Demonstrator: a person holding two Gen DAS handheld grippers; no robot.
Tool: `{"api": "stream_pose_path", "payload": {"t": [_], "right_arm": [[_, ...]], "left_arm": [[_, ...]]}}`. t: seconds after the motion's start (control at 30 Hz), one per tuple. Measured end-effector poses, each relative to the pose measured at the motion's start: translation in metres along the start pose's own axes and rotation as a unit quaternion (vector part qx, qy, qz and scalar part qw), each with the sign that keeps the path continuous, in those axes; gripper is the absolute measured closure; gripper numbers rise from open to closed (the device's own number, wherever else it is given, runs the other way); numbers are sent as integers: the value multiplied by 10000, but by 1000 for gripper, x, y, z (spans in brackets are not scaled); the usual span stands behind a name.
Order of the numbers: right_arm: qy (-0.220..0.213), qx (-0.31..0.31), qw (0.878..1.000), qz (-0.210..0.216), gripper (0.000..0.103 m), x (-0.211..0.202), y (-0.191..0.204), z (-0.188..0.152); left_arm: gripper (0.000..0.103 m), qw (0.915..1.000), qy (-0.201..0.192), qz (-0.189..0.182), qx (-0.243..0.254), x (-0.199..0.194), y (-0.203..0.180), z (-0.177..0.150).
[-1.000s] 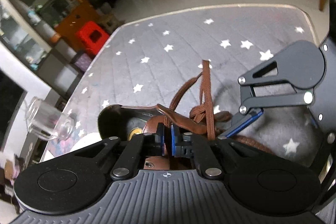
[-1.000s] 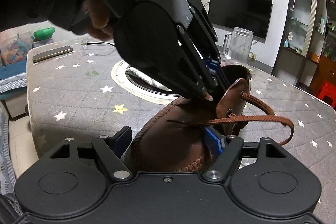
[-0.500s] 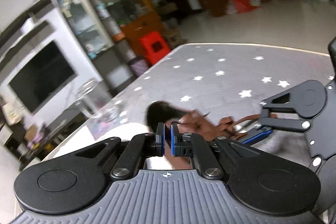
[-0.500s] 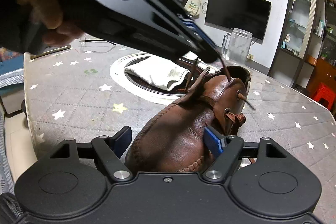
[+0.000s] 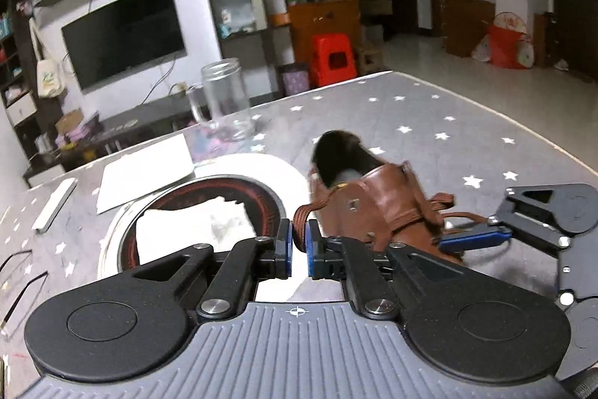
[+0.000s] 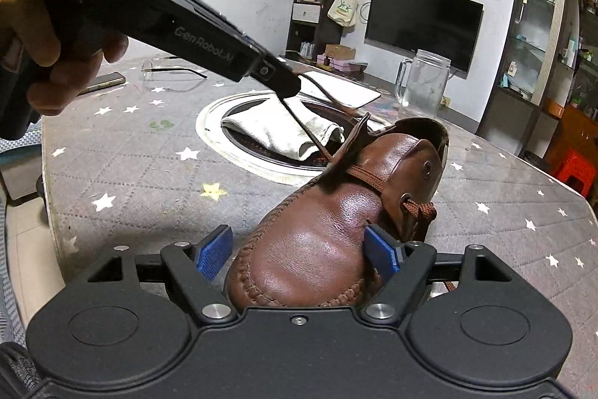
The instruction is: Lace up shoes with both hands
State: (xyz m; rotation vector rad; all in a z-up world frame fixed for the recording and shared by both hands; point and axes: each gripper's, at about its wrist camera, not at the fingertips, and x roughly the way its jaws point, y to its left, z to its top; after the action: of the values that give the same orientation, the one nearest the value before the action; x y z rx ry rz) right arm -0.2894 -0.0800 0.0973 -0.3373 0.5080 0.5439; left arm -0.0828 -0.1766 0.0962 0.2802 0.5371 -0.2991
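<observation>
While the left gripper (image 5: 297, 245) pinches one brown lace (image 5: 299, 217) between its nearly pressed blue pads, the lace end is hidden behind them. From the right wrist view the same gripper (image 6: 289, 88) is lifted above the table, w/ the lace running taut down to the shoe; the hand behind it is cut off at the frame edge. One brown leather shoe (image 6: 336, 223) lies on the starred table cover (image 6: 123, 171), toe toward the right gripper (image 6: 302, 251), whose jaws are spread on both sides of the toe; contact is hard to judge. Nearby: 1 glass jar (image 6: 422, 81), 1 white cloth (image 6: 284, 129) in a round recess, 1 paper sheet (image 5: 145, 171), 1 pair of glasses (image 6: 172, 75).
</observation>
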Motion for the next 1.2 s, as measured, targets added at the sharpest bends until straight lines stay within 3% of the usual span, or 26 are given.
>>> {"api": "stream_pose_path", "payload": {"t": [0.17,0.37,0.57,0.87,1.2], "right_arm": [[-41,109,9999,54,23,-4,-4,1],[-251,97,9996,-70,23,-17,-10,6],[-313,235,9990,-213,24,-21,-24,6],[-268,522,9981,-205,46,-19,-60,9],[11,809,9952,548,69,-6,-105,13]], "left_arm": [[76,9997,115,213,77,2,10,4],[70,9991,-106,-221,340,-4,-7,18],[68,9958,114,-630,652,13,-33,27],[68,9952,289,-753,556,39,-35,33],[68,9940,313,-886,557,48,-36,34]]}}
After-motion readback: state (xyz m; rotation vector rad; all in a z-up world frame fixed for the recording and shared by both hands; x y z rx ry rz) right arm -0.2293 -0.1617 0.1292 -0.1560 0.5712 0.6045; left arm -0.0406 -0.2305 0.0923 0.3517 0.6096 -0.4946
